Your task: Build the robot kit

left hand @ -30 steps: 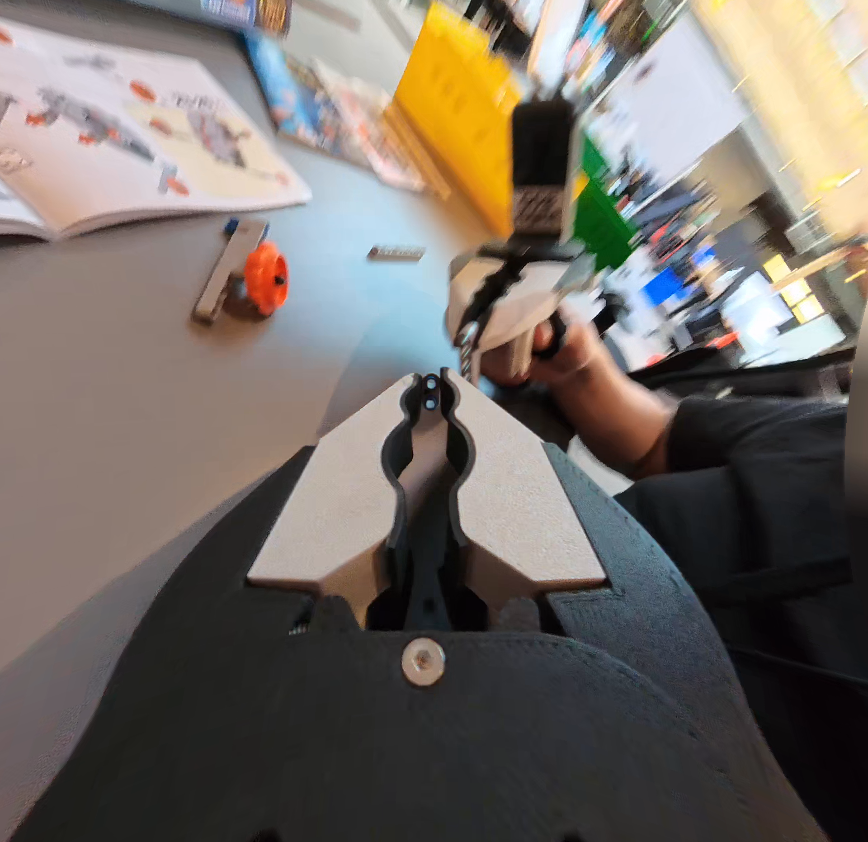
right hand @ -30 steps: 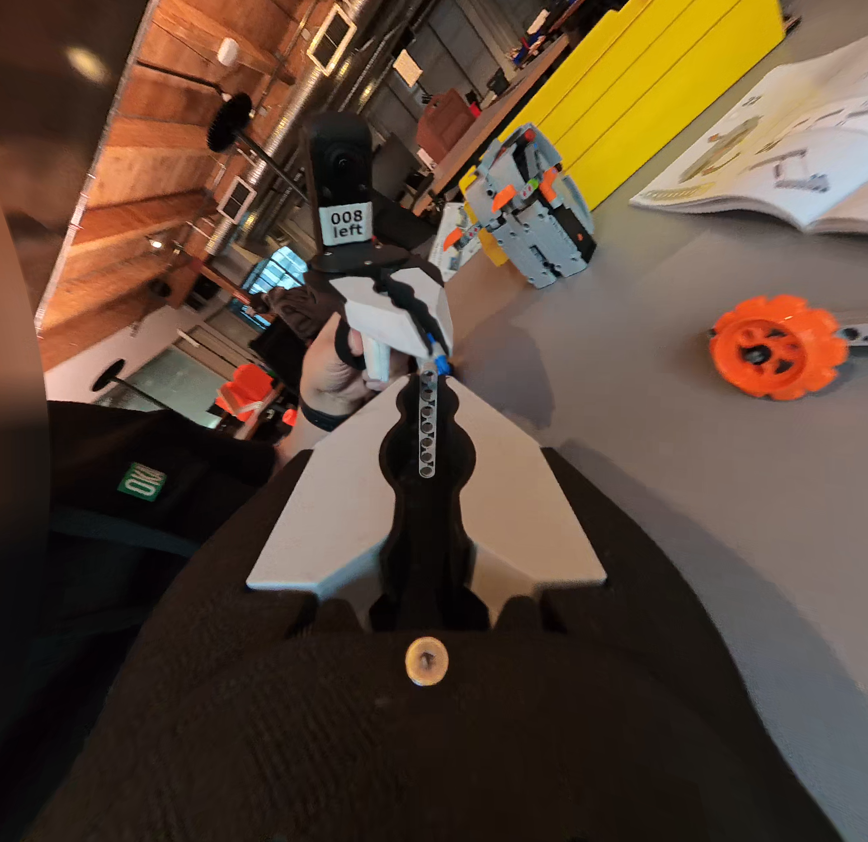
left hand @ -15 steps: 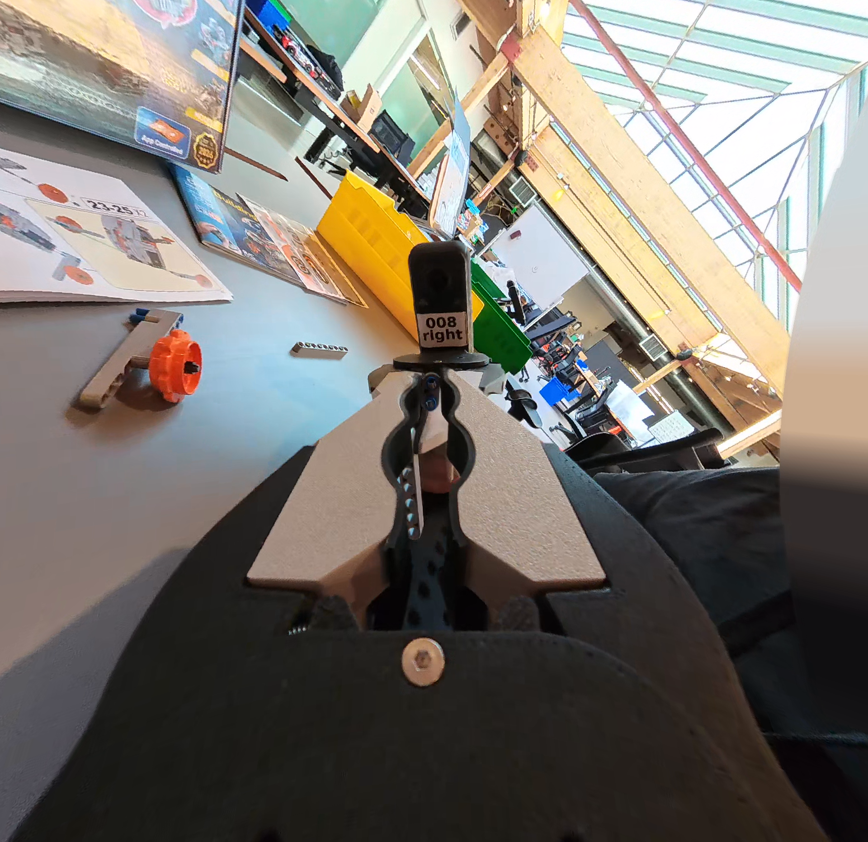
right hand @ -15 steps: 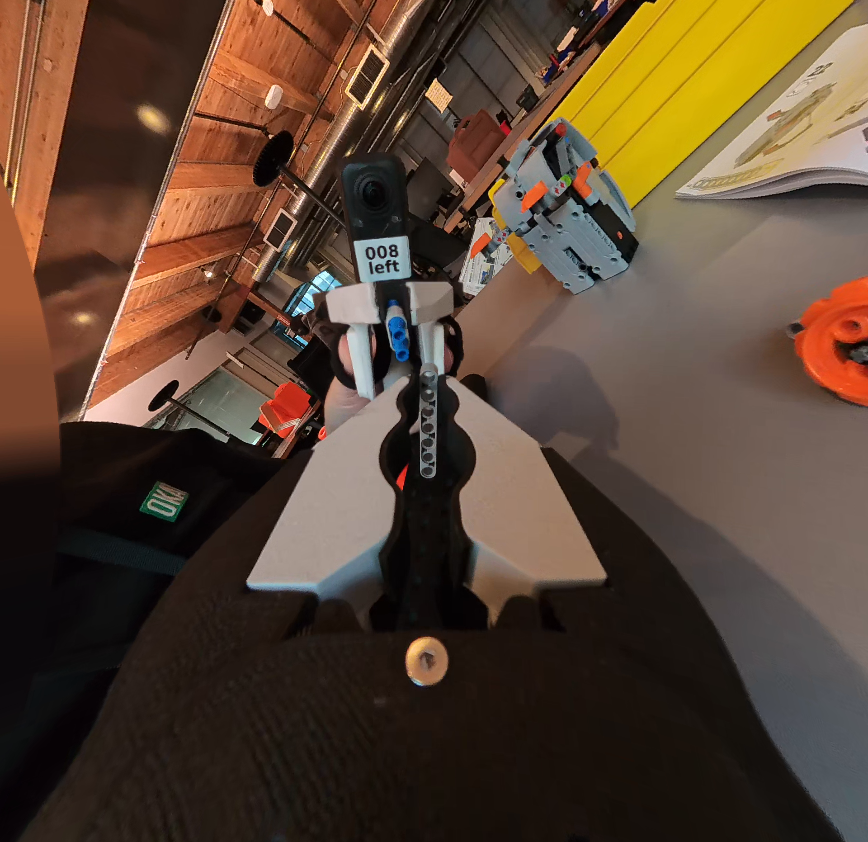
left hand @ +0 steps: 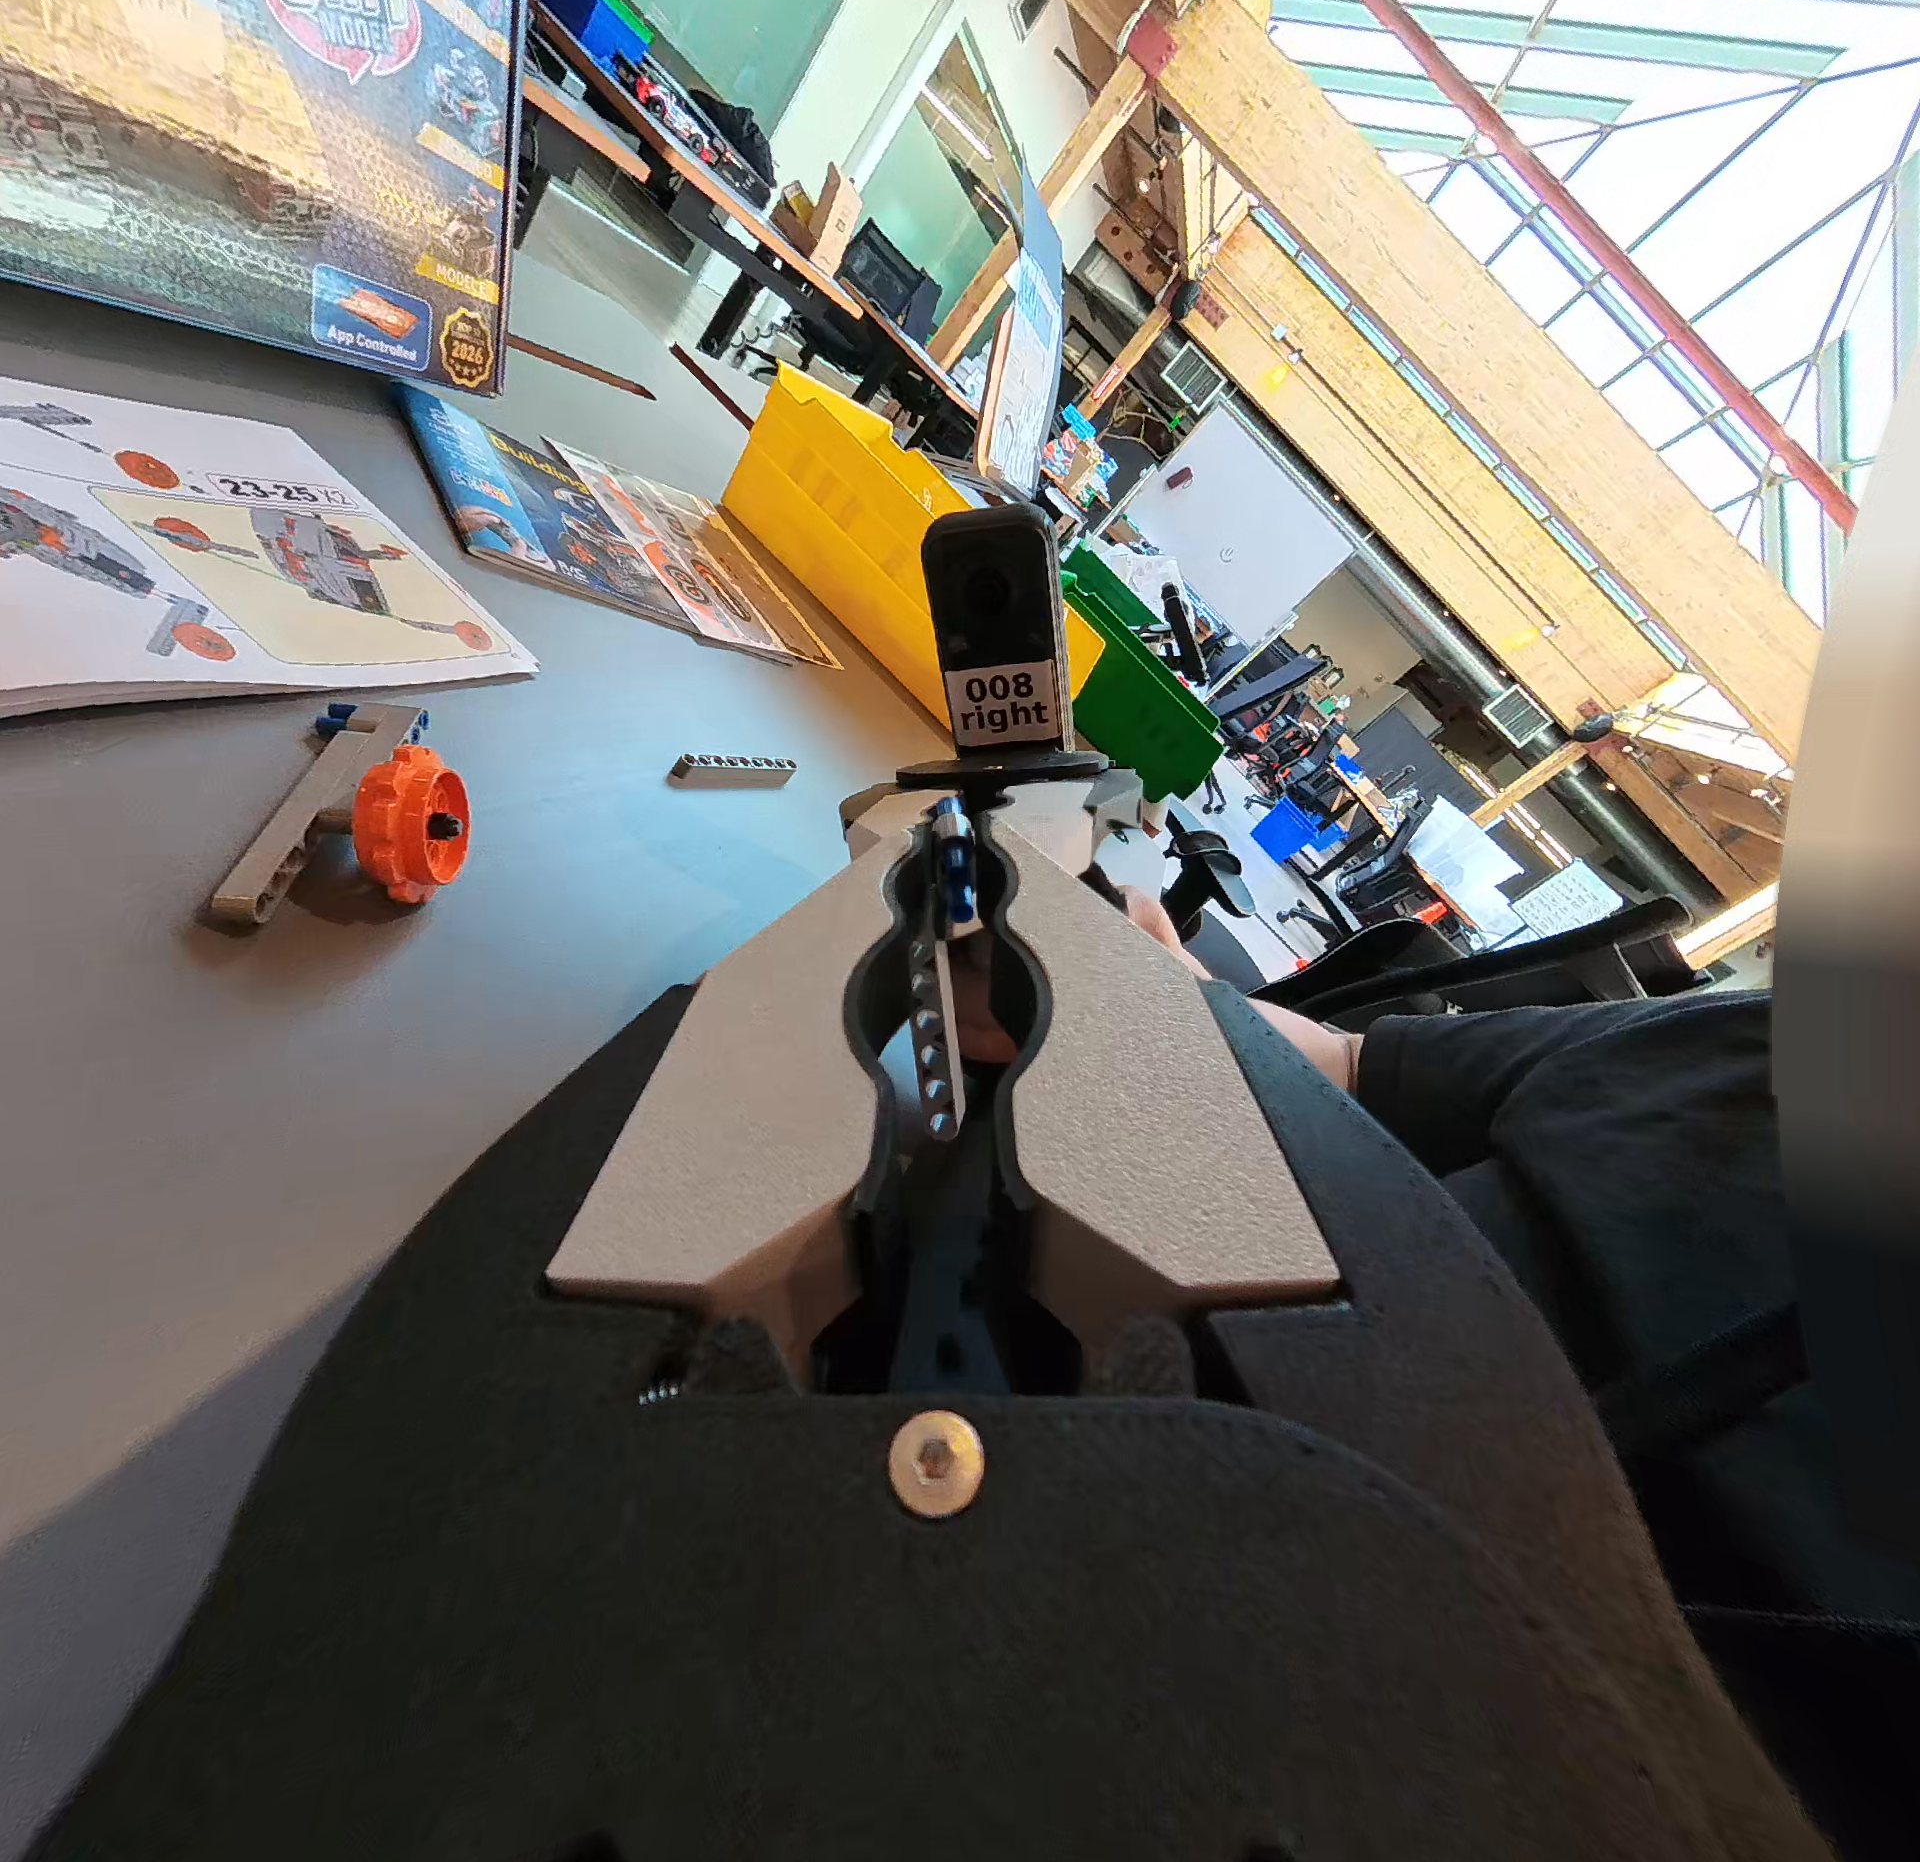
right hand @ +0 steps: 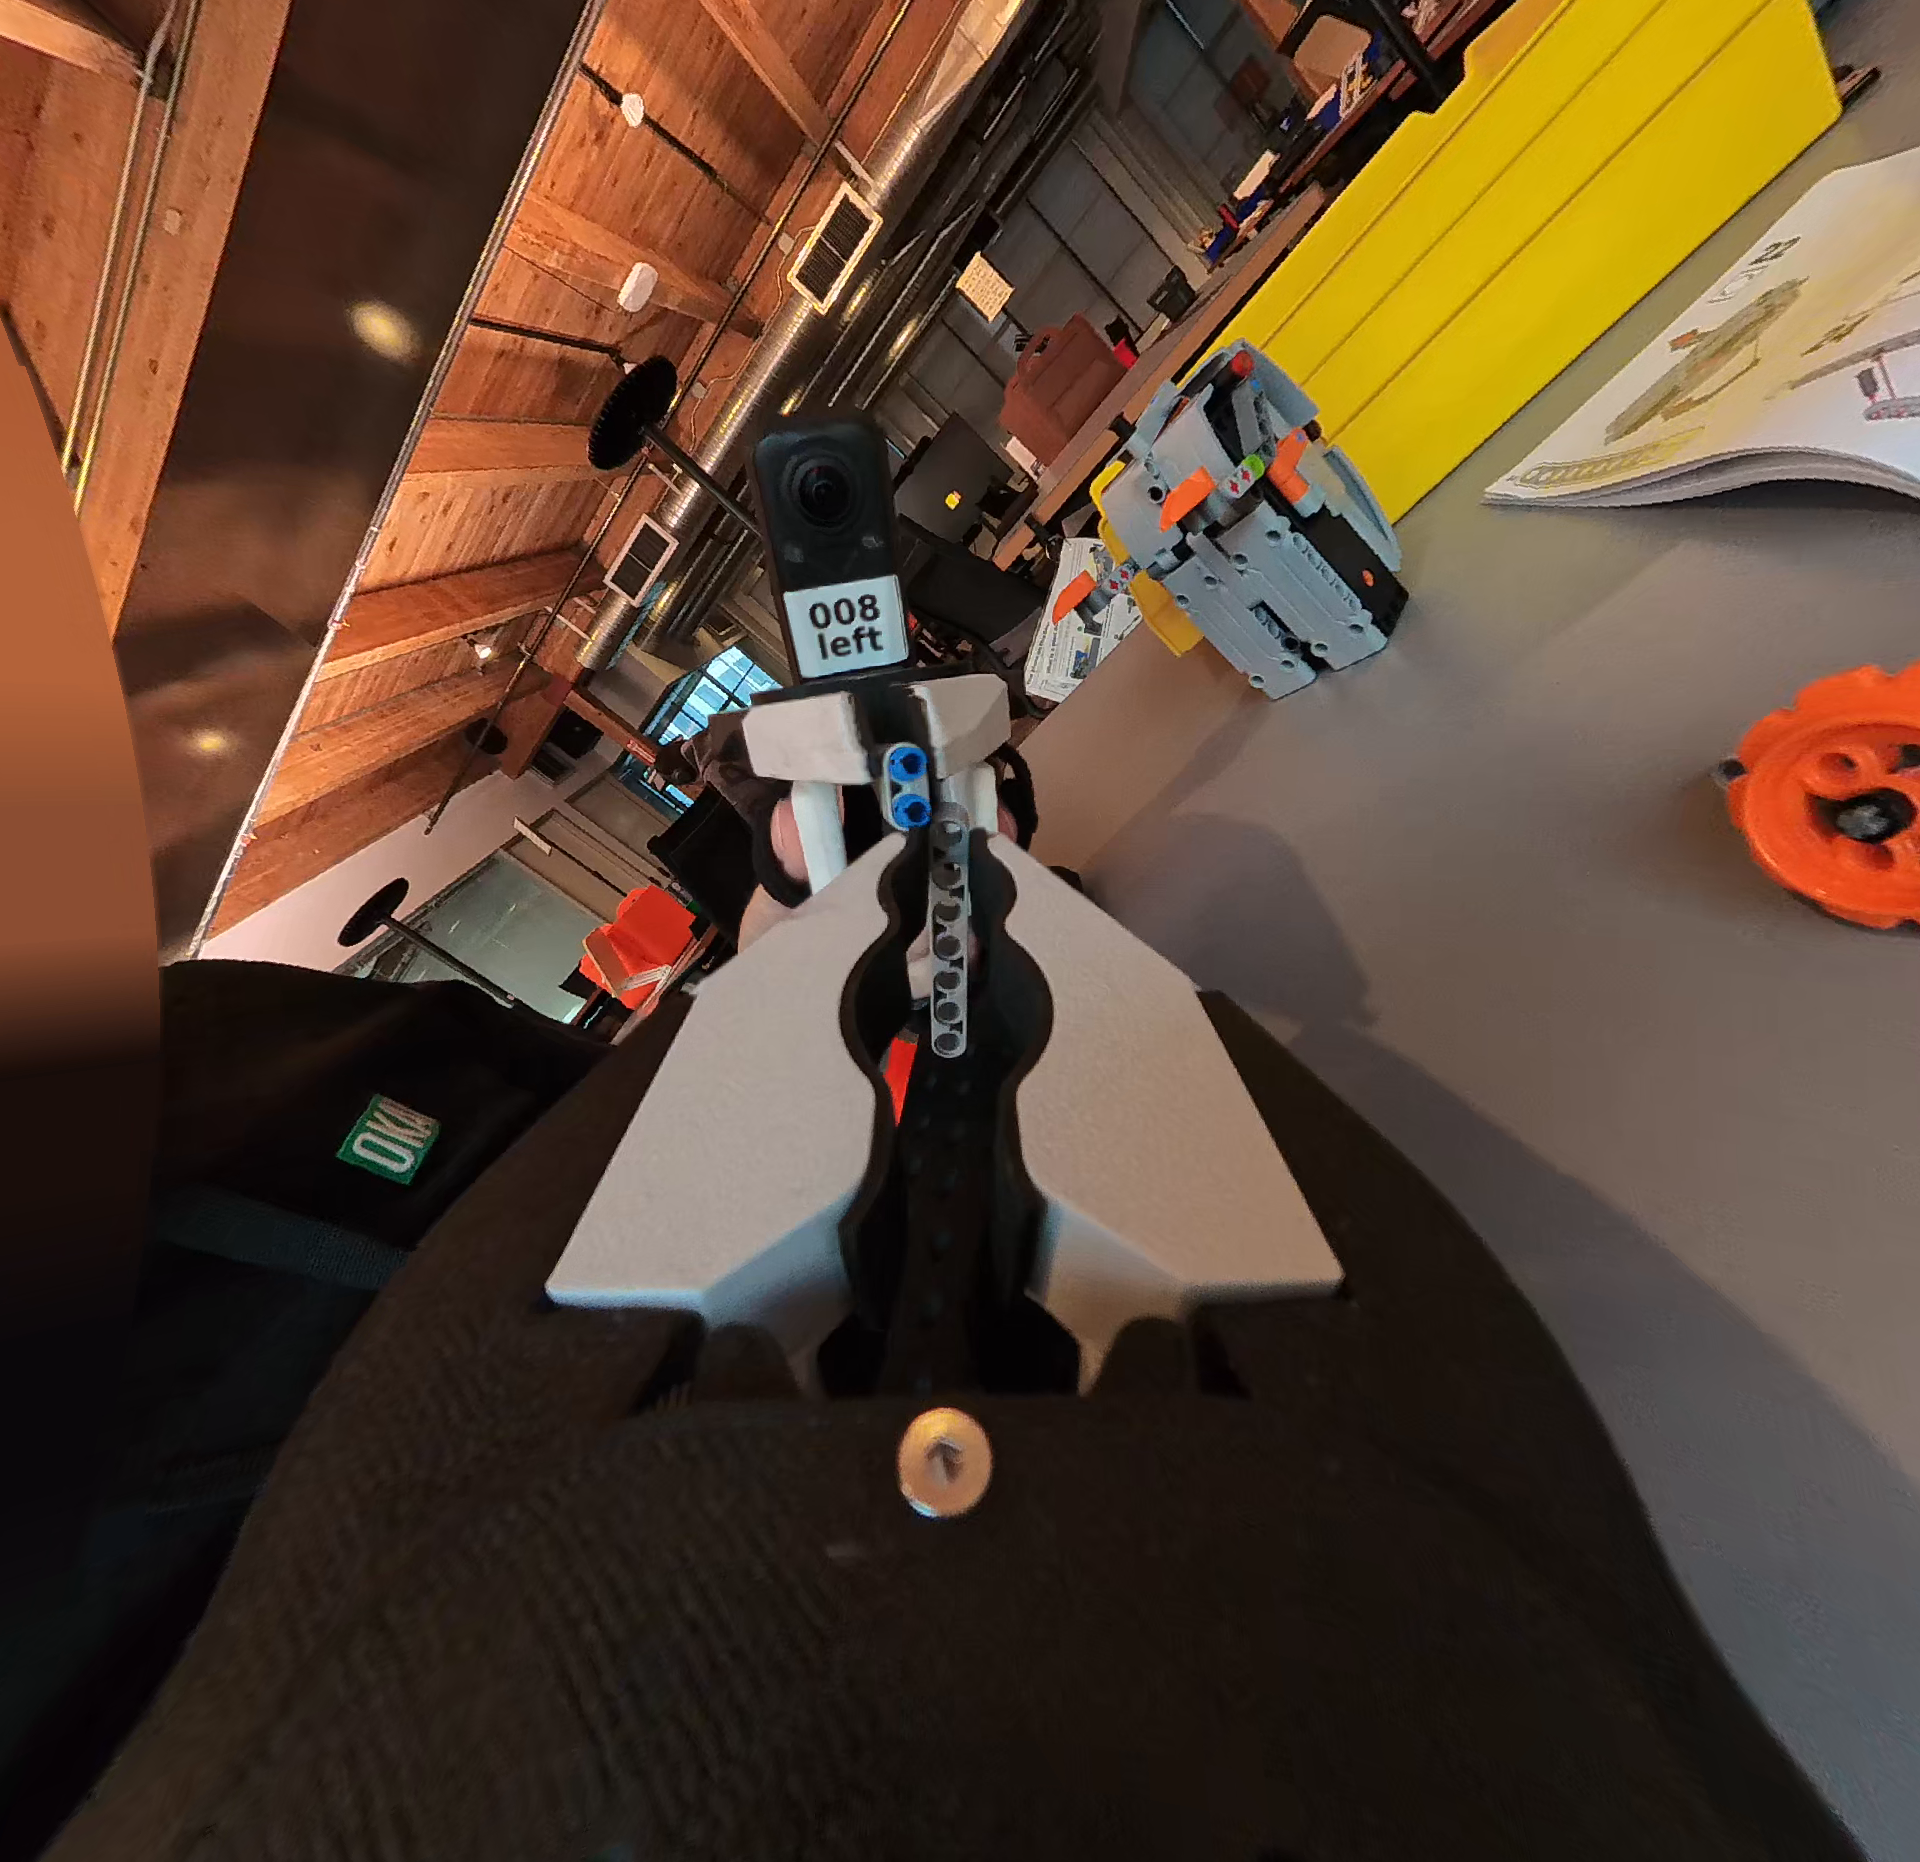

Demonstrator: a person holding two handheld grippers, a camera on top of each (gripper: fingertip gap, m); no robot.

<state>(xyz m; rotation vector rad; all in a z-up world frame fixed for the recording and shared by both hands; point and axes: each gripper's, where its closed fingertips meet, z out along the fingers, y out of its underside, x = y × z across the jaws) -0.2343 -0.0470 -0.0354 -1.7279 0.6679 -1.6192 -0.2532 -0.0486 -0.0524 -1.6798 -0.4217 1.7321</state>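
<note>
- Grey beam [right hand: 948, 965], a narrow strip with a row of holes, stands in the slot of the right gripper [right hand: 940, 856], whose two fingers are pressed together on it; its upper end pokes out past the fingertips.
- In the left wrist view the same grey beam [left hand: 933, 1023] shows through the gap between the fingers of the left gripper [left hand: 951, 846], hanging tilted just beyond them.
- The left gripper is clamped on a small blue piece [left hand: 954, 867] at its tips; from the right wrist view that blue piece [right hand: 906, 784] shows two round holes and sits right at the top end of the beam, touching it or nearly so; I cannot tell which.
- The two grippers face each other tip to tip, raised above the grey table [left hand: 582, 877].
- A hand [right hand: 790, 836] grips the handle of the left gripper, just behind its fingers.
- On the table to the left lies an orange wheel [left hand: 410, 820] fixed on a grey bar [left hand: 301, 815].
- A loose grey strip [left hand: 732, 769] lies farther out, well apart from the wheel.
- An open instruction booklet [left hand: 239, 576] lies beyond the wheel, with more leaflets [left hand: 613, 545] beside it.
- A grey and orange brick model [right hand: 1257, 555] stands near a yellow bin [right hand: 1558, 181].
- A printed box [left hand: 260, 139] stands at the table's far edge.
</note>
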